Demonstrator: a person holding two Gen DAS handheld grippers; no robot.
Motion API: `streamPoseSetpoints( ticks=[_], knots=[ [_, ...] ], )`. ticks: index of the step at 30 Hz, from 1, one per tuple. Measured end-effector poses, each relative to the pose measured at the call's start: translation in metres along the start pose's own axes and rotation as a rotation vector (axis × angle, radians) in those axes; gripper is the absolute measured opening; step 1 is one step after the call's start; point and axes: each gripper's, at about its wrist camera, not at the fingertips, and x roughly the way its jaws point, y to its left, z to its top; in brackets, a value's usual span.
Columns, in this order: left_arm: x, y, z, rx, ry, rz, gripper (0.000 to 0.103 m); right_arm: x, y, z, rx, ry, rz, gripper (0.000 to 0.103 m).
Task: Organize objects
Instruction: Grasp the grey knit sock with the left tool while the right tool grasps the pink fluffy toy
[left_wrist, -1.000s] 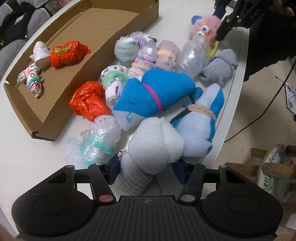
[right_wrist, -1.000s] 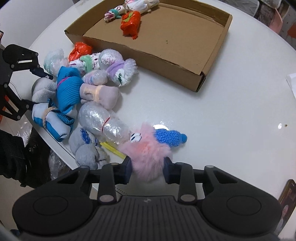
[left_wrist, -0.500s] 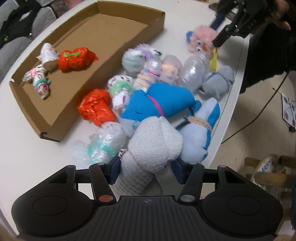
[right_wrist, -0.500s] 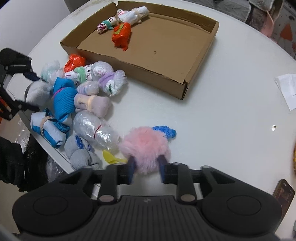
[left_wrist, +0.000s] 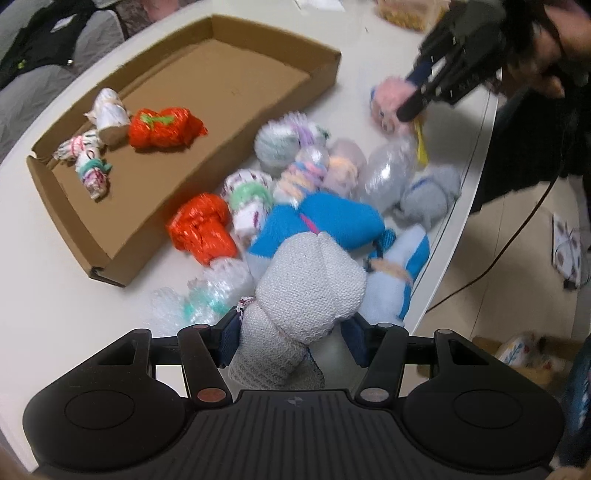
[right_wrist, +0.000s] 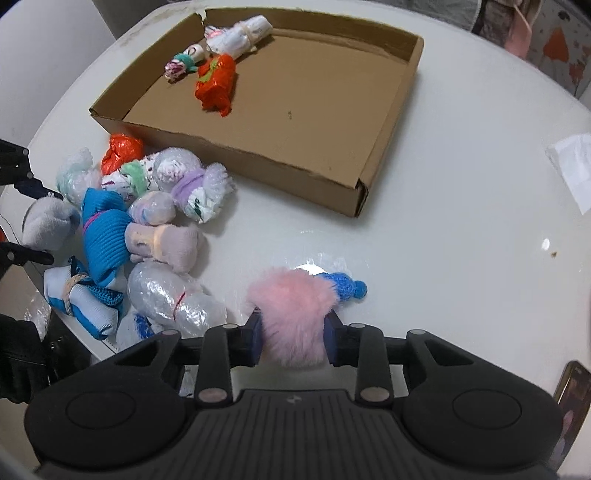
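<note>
The left gripper (left_wrist: 291, 334) is clamped on a rolled grey-white knitted sock bundle (left_wrist: 306, 291), held just above the heap at the counter's (right_wrist: 461, 184) near edge. The right gripper (right_wrist: 293, 338) is closed tight on a pink fluffy toy (right_wrist: 293, 310) with a blue knitted end (right_wrist: 347, 286), which sits a little apart from the heap on bare white surface. Between the two lies the crowd of bundles: a bright blue sock roll (right_wrist: 103, 229), a pale blue one tied with a tan band (right_wrist: 74, 295), a grey sock (left_wrist: 428, 192), a clear plastic-wrapped bundle (right_wrist: 173, 295), a lilac roll (right_wrist: 166, 240), white patterned rolls (right_wrist: 184, 181) and an orange plastic bag bundle (left_wrist: 201, 229) pressed against the wall of the cardboard tray (right_wrist: 258, 162). Inside the tray, at its far corner, rest another orange bundle (right_wrist: 216, 85) and two white rolled bundles (right_wrist: 236, 35), touching one another; most of its floor is bare. A white paper (right_wrist: 570, 170) lies well apart on the right side of the counter.
</note>
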Motion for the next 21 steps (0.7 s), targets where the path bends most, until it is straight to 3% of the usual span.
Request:
streamPoseSetpoints(
  ticks=[6, 12, 17, 21],
  knots=[
    [-0.034, 0.016, 0.016, -0.091, -0.125, -0.002, 0.063, -0.031, -0.012, -0.002, 0.037, -0.118, -0.014, 0.027],
    [-0.065, 0.053, 0.036, -0.296, -0.274, 0.063, 0.064, -0.073, -0.010, 0.020, 0.032, -0.331, 0.005, 0.027],
    [-0.050, 0.083, 0.056, -0.436, -0.258, 0.202, 0.063, -0.079, 0.021, 0.062, -0.087, -0.427, 0.068, 0.027],
    [-0.034, 0.108, 0.070, -0.513, -0.241, 0.268, 0.063, -0.057, 0.047, 0.098, -0.185, -0.426, 0.119, 0.027]
  ],
)
